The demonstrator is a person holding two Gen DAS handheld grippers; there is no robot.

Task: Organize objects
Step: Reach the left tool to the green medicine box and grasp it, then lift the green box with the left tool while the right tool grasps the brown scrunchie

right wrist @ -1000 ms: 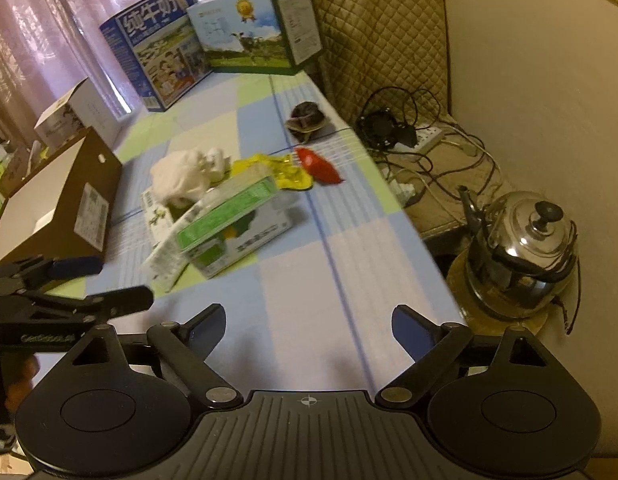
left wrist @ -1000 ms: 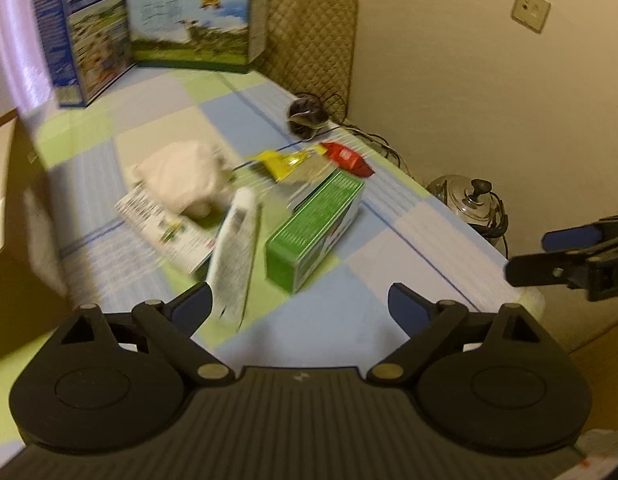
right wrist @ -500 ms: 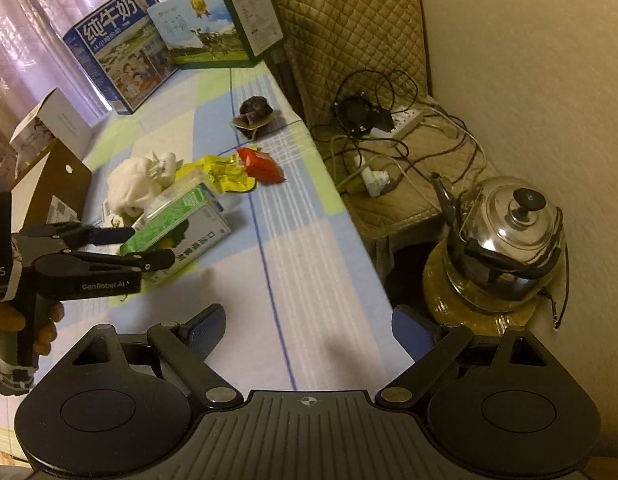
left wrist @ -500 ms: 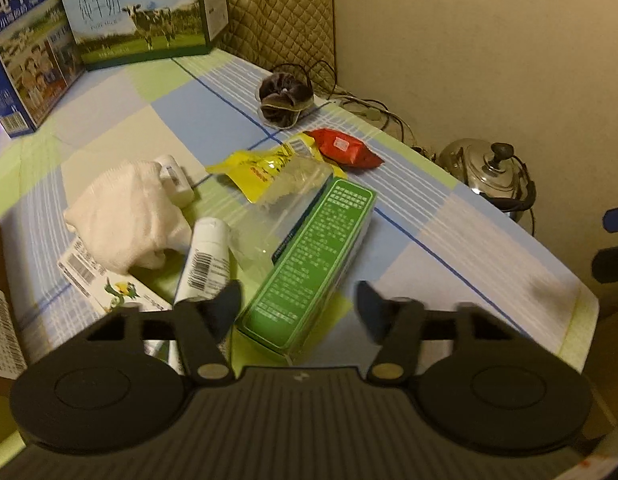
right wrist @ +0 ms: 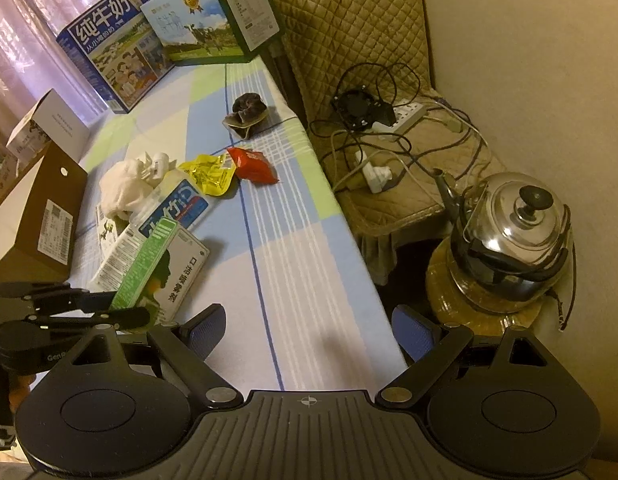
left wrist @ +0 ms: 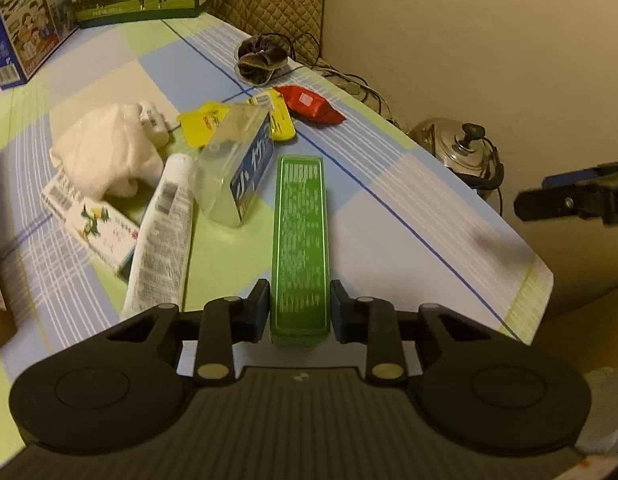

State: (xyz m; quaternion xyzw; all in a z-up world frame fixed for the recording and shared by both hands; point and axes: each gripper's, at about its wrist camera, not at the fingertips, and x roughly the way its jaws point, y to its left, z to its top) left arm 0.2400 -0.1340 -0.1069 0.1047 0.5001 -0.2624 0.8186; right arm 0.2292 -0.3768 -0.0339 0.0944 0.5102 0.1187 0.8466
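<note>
1. Fingers of the left gripper (left wrist: 300,307) press against both long sides of the green box (left wrist: 300,236), grasping it at its near end; the box stands on its narrow edge and points away along the checked tablecloth (left wrist: 409,184).
2. Seen from the right wrist, the same box (right wrist: 147,264) is tilted, its near end clamped in the left gripper (right wrist: 109,307) at the table's near left (a hand shows below it, mostly cut off).
3. Right gripper (right wrist: 309,330) hangs released, its blue-padded fingers spread wide and holding nothing, over the table's near right edge.
4. Clutter lies just left of the green box: a white tube (left wrist: 165,232), a clear packet with blue print (left wrist: 239,168), a white cloth (left wrist: 105,152) and a small white carton (left wrist: 93,228) partly under the cloth and tube.
5. Farther back sit a yellow packet (left wrist: 205,122) and a red packet (left wrist: 313,106), and beyond them a dark scrunchie (left wrist: 261,58).
6. Two milk cartons (right wrist: 169,36) stand at the far end.
7. Off the table's right side, a steel kettle (right wrist: 513,240) rests low, near a power strip (right wrist: 405,114) with tangled cables.
</note>
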